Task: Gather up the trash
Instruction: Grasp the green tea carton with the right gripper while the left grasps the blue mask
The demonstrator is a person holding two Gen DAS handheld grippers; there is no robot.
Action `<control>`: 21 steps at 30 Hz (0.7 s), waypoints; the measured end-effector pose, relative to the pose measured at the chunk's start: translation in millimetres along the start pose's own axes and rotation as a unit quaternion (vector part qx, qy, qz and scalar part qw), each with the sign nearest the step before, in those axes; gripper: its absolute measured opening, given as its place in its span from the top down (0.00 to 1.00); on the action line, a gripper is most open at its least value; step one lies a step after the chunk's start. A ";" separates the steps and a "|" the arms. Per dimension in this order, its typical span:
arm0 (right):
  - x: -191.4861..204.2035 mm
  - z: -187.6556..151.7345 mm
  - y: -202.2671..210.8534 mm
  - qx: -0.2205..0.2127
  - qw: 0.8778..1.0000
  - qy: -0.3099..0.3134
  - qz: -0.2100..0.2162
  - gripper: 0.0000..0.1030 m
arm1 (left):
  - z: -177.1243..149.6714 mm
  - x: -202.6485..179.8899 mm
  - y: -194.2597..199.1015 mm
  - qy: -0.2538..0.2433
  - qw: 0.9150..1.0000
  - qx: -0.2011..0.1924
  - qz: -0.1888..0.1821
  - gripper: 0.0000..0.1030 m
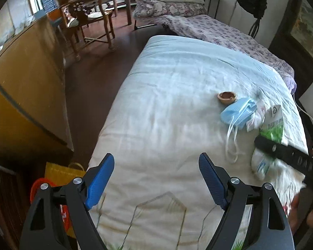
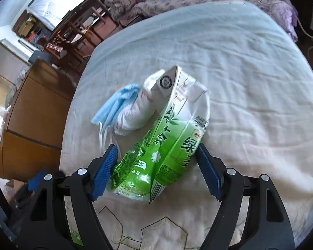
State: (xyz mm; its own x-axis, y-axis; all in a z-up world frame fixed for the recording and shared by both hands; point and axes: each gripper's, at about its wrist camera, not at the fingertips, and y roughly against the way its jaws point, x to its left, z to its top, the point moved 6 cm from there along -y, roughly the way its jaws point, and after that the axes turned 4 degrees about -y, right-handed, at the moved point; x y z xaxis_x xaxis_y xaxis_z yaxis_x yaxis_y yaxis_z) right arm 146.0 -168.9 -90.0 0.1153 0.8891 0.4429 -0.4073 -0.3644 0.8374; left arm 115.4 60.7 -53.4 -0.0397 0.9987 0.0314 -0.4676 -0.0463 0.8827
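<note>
The right tool (image 2: 156, 168) is open, its pads bracketing the crushed green carton (image 2: 164, 145) lying on the bed (image 2: 250, 83) beside the blue mask (image 2: 114, 104). Close squarely across the carton's near end. The left tool (image 1: 156, 179) hovers open, empty.

Bright daylight enters from far windows; fisheye edges curve and darken, with slight motion blur.
</note>
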 end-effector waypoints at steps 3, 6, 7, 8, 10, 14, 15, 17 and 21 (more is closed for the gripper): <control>-7.0 -3.7 9.3 0.001 1.000 -0.009 0.005 0.39 | 11.1 -11.9 -9.0 -0.011 1.000 0.001 -0.004 0.21; -14.3 -9.8 28.6 -0.021 1.000 -0.016 -0.002 0.42 | 18.8 -29.8 -16.5 -0.038 0.999 0.001 -0.007 0.21; -18.0 -10.7 38.7 -0.036 0.999 -0.018 -0.006 0.42 | 21.7 -36.4 -19.5 -0.051 0.999 -0.001 -0.005 0.21; -21.4 -11.9 47.2 -0.046 0.999 -0.019 -0.010 0.42 | 23.2 -42.3 -21.3 -0.062 0.998 -0.003 -0.004 0.21; -26.7 -12.4 54.9 -0.055 0.998 -0.023 -0.017 0.42 | 26.0 -55.3 -27.5 -0.087 0.996 -0.005 0.000 0.21; -36.5 -10.9 56.3 -0.053 0.997 -0.029 -0.037 0.42 | 31.5 -74.7 -43.8 -0.117 0.993 -0.005 0.010 0.21; -36.4 -9.0 55.8 -0.051 0.998 -0.030 -0.037 0.42 | 33.0 -77.7 -47.7 -0.120 0.993 -0.004 0.011 0.21; -37.6 -8.3 55.1 -0.047 0.998 -0.027 -0.038 0.42 | 35.1 -85.4 -53.6 -0.132 0.991 -0.007 0.013 0.23; -40.7 -6.9 52.4 -0.036 0.998 -0.027 -0.035 0.40 | 37.8 -94.1 -62.6 -0.153 0.988 -0.010 0.017 0.32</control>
State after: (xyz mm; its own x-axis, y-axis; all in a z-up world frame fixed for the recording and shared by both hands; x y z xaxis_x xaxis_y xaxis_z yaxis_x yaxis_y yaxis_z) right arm 113.7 -222.2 -66.3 0.1941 0.8950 0.4017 -0.4597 -0.2787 0.8432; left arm 181.8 -29.6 -93.8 0.2119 0.9557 0.2043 -0.4879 -0.0777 0.8694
